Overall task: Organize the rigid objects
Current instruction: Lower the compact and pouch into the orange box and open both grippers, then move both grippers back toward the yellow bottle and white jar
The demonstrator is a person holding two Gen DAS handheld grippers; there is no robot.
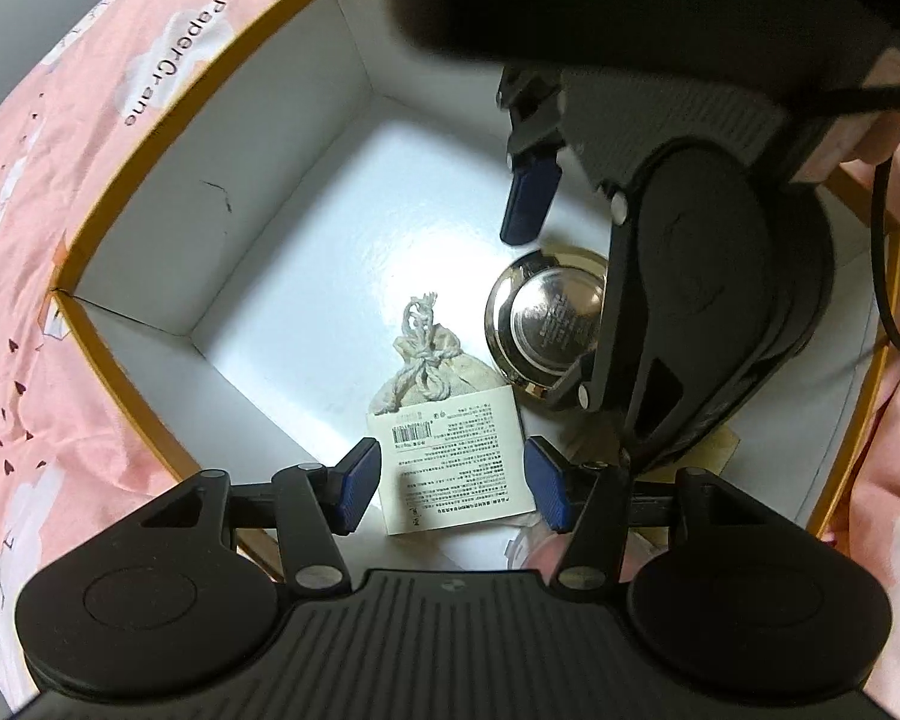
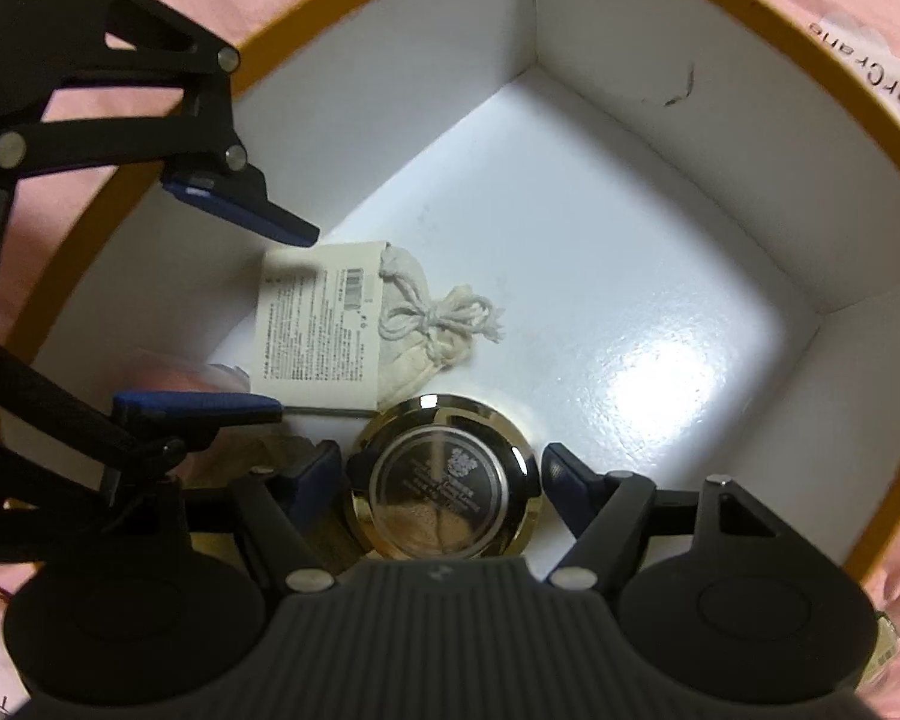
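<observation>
Underneath everything lies a pink printed bedsheet, and on it sits a white box with an orange rim. Both grippers point down into it. The right gripper straddles a round gold-rimmed metal tin, pads not pressing it. The left gripper hangs released over a white printed tag, tied to a small drawstring cloth pouch beside the tin.

Dim, box floor glare, fisheye-warped edges
</observation>
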